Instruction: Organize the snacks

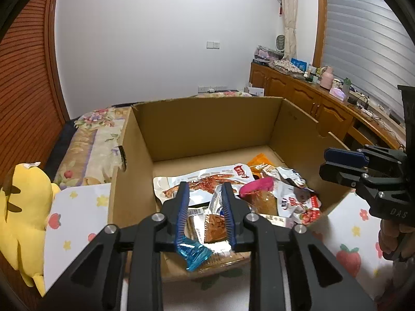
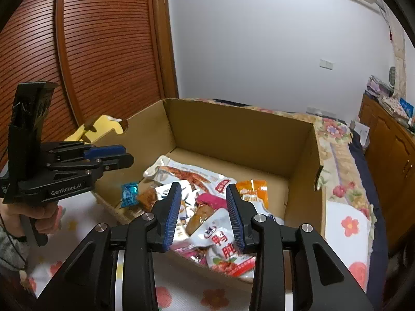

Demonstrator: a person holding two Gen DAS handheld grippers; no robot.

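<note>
**Snacks piled in the box, both grippers empty**

Left wrist view: the snacks (image 1: 233,199) already lie heaped in the near part of the cardboard box (image 1: 207,127); no loose packets show outside it. The left gripper (image 1: 205,207) hovers over the near edge, jaws partly open, gripping nothing.

Right wrist view: the right gripper (image 2: 203,215) hangs above the same pile, jaws wide apart and empty, tilted down toward the packets.

Snack packets (image 2: 207,207) piled loose in open cardboard box (image 2: 233,129); near corner.
</note>
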